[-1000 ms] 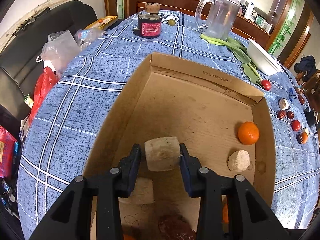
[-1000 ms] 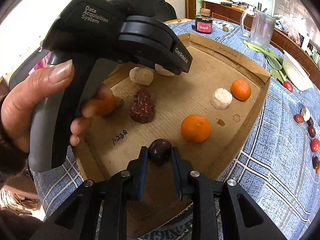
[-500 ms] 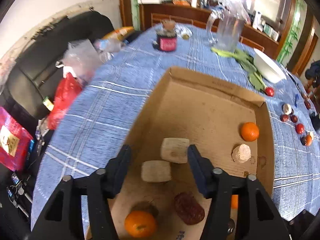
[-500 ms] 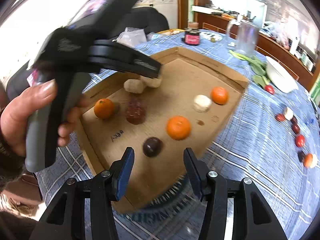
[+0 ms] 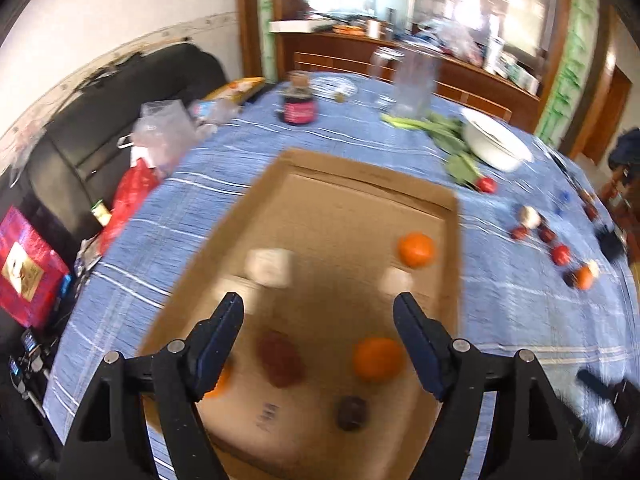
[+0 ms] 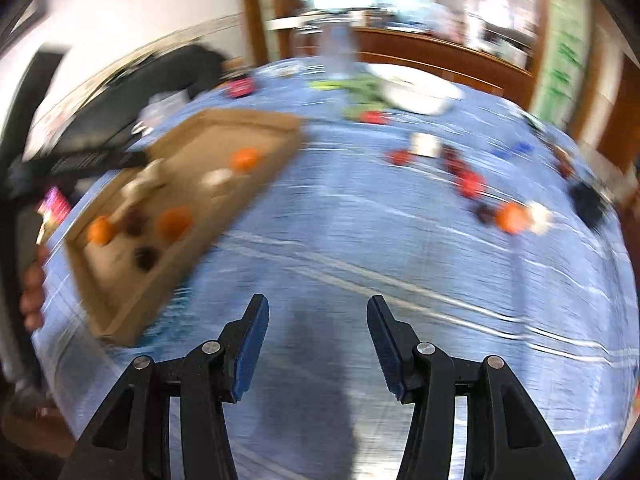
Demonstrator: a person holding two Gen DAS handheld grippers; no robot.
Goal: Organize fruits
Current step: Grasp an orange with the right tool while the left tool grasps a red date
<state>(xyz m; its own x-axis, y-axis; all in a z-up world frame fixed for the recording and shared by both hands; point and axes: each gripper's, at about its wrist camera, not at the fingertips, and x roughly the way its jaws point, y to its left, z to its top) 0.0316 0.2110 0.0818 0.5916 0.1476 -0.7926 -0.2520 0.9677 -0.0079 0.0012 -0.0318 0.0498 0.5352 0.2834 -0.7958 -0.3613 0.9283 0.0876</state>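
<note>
A worktop (image 5: 192, 184) under a blue checked cloth fills both views, and on it lies a shallow cardboard box (image 5: 372, 184), the largest of the task's things. Judging by what lies inside, the sorting is well under way. The box holds three oranges (image 5: 416, 249), three pale blocks (image 5: 269, 267), a wrinkled dark red fruit (image 5: 280, 364) and a round dark fruit (image 5: 351, 412), all spread apart on the cardboard floor.

What is left sits out on the cloth, well apart from the box on its right: a loose row of small fruits (image 6: 468, 182), mostly red and dark ones, with a small orange one (image 6: 510, 218) and a couple of pale pieces among them. One more red fruit (image 5: 486, 185) lies by some green leaves (image 5: 448, 132) and a white bowl (image 5: 496, 144). A clear jug (image 5: 414, 84) and a dark jar (image 5: 298, 106) stand at the far side; whether they belong to the job I cannot tell.

The left gripper (image 5: 318, 344) hangs above the box with its fingers (image 5: 218, 344) apart and opening wider, nothing between them. The right gripper (image 6: 318, 350) is over bare cloth beside the box, fingers (image 6: 250, 350) apart and empty, facing toward the loose row. The right view is smeared by blur, so the small fruits there cannot be named with any certainty.

My reading is that roughly half the pieces are boxed, and the row on the cloth is the likely next stop for the right gripper.
</note>
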